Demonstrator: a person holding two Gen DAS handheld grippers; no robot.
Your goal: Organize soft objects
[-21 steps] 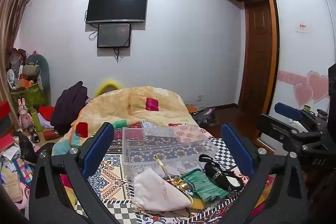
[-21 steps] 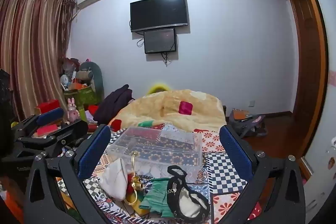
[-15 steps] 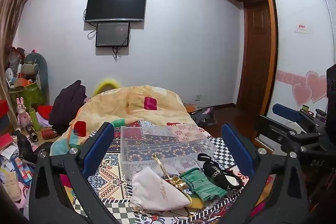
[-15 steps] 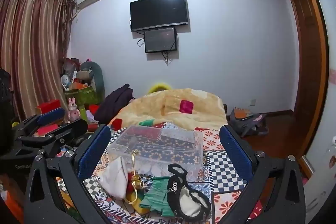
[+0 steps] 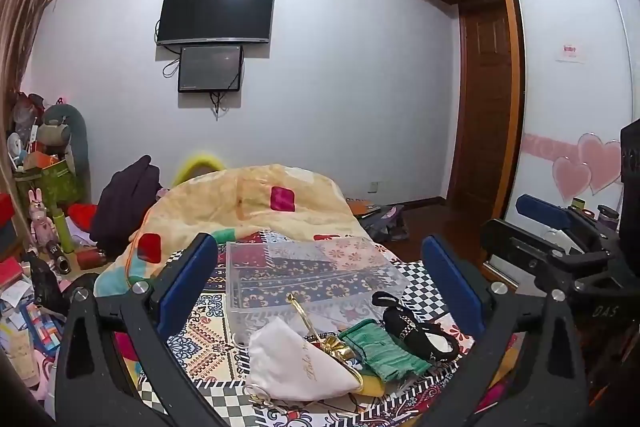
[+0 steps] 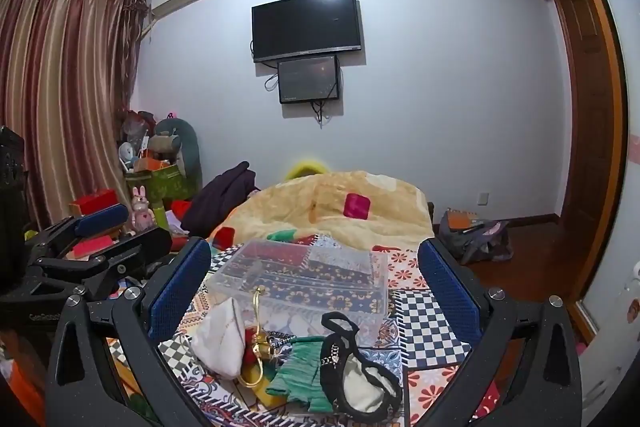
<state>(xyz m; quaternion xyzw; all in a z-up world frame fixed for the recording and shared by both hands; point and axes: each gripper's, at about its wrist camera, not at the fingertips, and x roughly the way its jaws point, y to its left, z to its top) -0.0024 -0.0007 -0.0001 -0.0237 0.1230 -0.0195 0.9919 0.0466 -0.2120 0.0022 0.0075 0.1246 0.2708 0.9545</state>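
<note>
On the patterned bedcover lie a white drawstring pouch [image 5: 294,363] [image 6: 222,341], a gold-framed purse [image 5: 338,345] [image 6: 258,343], a green fabric piece [image 5: 386,349] [image 6: 304,373] and a black pouch with a chain [image 5: 414,325] [image 6: 358,371]. A clear plastic box [image 5: 308,275] [image 6: 308,277] stands empty just behind them. My left gripper [image 5: 320,275] is open and empty, held above the pile. My right gripper [image 6: 314,277] is open and empty too, to the right of the left one.
A yellow quilt [image 5: 256,203] is heaped on the far bed. Clutter, boxes and toys [image 5: 44,211] fill the left side. A bag [image 6: 476,235] lies on the wooden floor at right by the wardrobe [image 5: 484,107]. A TV [image 5: 216,13] hangs on the wall.
Both views have shifted only slightly; the objects sit a little lower and nearer. Both grippers stay open and nothing on the bed has moved.
</note>
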